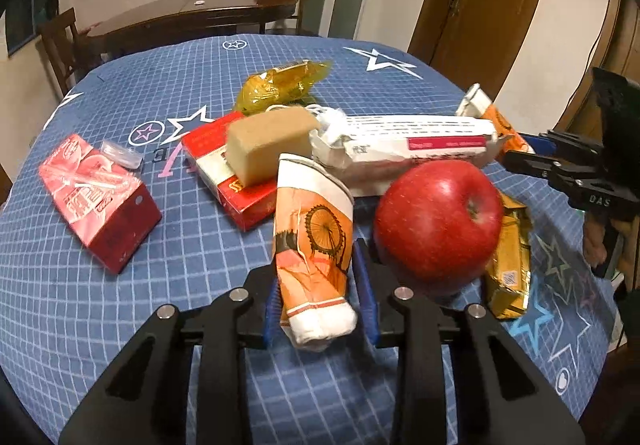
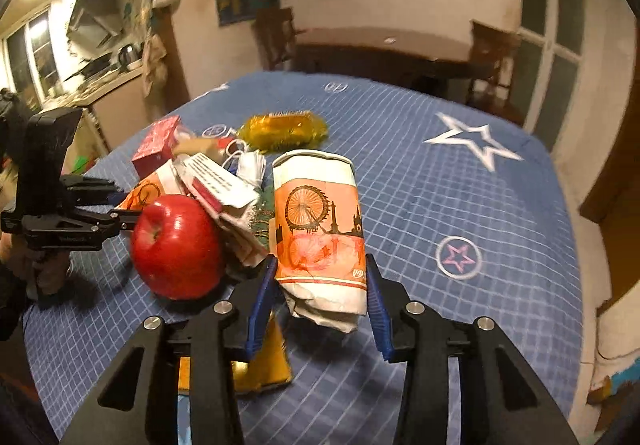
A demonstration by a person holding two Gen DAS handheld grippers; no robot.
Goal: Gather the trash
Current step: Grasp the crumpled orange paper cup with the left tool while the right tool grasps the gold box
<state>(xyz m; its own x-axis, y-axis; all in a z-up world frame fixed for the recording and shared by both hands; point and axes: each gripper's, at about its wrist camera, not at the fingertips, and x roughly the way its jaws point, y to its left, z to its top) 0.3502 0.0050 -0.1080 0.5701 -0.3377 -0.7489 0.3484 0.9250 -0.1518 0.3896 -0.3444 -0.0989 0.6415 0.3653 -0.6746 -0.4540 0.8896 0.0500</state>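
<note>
A crushed orange paper cup with a Ferris wheel print lies between the blue pads of my left gripper, which is shut on it. A second crushed orange cup sits between the pads of my right gripper, which is shut on it. The right gripper also shows at the right edge of the left wrist view. The left gripper shows at the left in the right wrist view. A red apple sits between the two cups; it also shows in the right wrist view.
On the blue star-print tablecloth lie a red carton, a flat red box with a tan sponge on it, a crumpled white carton, a yellow wrapper and a gold packet. A dark dining table with chairs stands behind.
</note>
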